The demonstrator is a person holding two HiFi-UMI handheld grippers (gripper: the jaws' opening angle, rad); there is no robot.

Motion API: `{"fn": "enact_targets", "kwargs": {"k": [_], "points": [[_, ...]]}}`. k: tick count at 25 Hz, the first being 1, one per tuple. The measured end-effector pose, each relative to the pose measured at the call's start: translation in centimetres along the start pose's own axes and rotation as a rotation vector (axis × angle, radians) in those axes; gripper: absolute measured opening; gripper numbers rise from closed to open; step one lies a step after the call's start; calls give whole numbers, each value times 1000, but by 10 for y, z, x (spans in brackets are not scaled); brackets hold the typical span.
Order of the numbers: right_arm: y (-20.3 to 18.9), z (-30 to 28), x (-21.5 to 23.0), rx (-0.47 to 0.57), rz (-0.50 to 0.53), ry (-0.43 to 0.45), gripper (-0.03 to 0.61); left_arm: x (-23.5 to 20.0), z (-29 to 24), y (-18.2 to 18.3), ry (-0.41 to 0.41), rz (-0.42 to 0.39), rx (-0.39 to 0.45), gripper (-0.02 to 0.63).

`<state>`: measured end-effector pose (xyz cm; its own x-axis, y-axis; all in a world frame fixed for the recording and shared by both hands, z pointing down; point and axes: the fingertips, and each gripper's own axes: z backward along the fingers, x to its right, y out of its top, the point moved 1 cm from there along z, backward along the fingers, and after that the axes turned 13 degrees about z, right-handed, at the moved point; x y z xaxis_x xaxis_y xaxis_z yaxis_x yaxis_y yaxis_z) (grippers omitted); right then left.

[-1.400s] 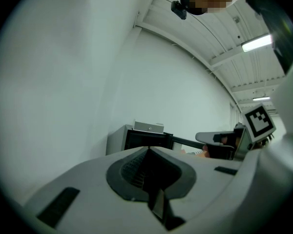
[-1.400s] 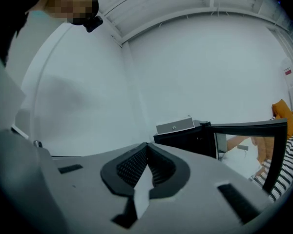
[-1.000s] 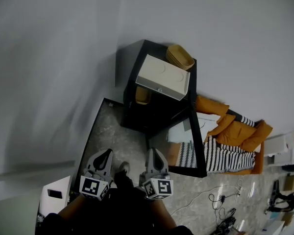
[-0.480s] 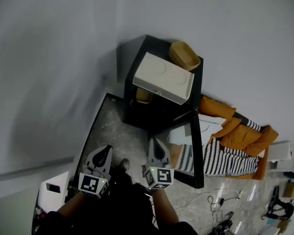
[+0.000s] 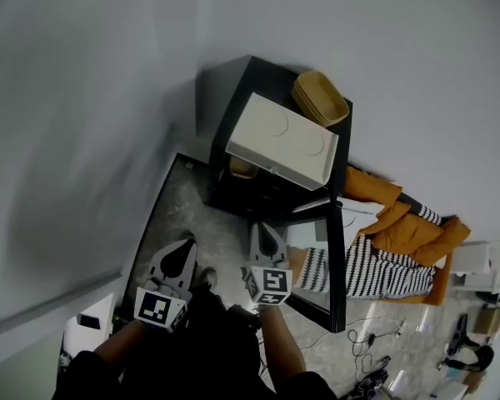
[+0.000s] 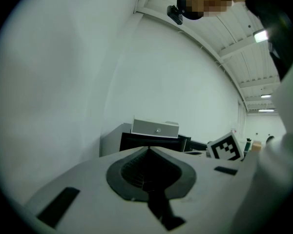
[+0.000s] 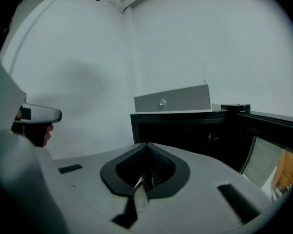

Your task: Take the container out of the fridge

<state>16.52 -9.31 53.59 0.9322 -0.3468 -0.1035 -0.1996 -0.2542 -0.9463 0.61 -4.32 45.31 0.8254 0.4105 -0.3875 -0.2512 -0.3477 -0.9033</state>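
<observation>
A small black fridge (image 5: 262, 192) stands against the wall with its glass door (image 5: 321, 261) swung open to the right. Inside, at the upper left, a tan container (image 5: 241, 168) shows dimly. My left gripper (image 5: 183, 245) and right gripper (image 5: 259, 227) hang side by side short of the fridge, both shut and empty. In the left gripper view the shut jaws (image 6: 149, 148) point at the fridge (image 6: 136, 141). From the right gripper (image 7: 146, 144) the dark fridge opening (image 7: 185, 130) and the open door (image 7: 271, 145) lie ahead; the container is not visible there.
A white box (image 5: 282, 140) and a woven basket (image 5: 321, 98) sit on top of the fridge. An orange jacket and striped cloth (image 5: 392, 240) lie right of the door. Cables (image 5: 375, 340) trail on the floor at lower right. A white object (image 5: 92, 319) stands at lower left.
The view has shifted a little, and both grippers have edged up toward the fridge. Both stay shut and the door stays open.
</observation>
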Motion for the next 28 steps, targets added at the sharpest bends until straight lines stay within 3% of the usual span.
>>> {"fn": "enact_targets", "kwargs": {"k": [16,28], "points": [[-70,-114,23,-157,108,19,0,-32,-76,6,-23,37,-39,5],[-140,-173,25,-350,364,114,2,-35,-81,-4,-30,76,-74,5]]}}
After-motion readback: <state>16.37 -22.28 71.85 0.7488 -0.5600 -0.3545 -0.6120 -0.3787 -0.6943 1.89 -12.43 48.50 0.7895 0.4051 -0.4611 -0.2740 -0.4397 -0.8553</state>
